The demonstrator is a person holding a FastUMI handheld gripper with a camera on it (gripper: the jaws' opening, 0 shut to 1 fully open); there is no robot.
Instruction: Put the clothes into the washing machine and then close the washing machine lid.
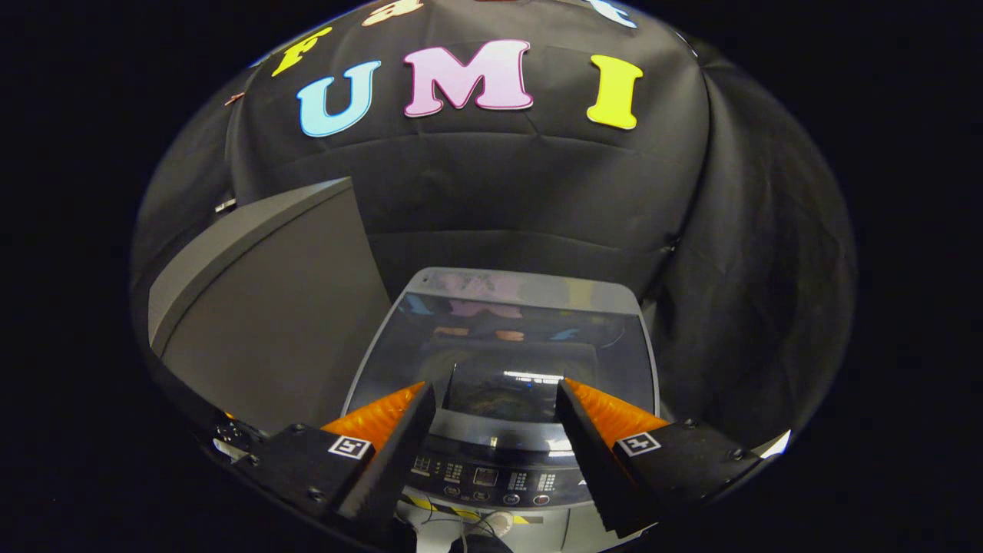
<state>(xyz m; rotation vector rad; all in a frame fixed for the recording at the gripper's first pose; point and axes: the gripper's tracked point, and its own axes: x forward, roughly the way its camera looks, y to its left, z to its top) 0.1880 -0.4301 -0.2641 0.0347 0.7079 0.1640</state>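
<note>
A grey top-loading washing machine (pixel 530 292) stands below and ahead of me against the black cloth wall. Its glossy glass lid (pixel 614 346) lies flat and shut, mirroring the wall above it. Through the lid's dark window (pixel 499 388) I see only a dim mottled shape and cannot tell what it is. The control panel (pixel 484 476) with its buttons runs along the machine's near edge, between my fingers. My gripper (pixel 495 386) hovers open over the front of the lid, with nothing between the fingers (pixel 407 438).
A tall grey box-like cabinet (pixel 269 307) stands close against the machine's left side, rising above the lid. Black cloth (pixel 752 307) hangs behind and to the right. Cables (pixel 468 526) lie on the floor in front of the machine.
</note>
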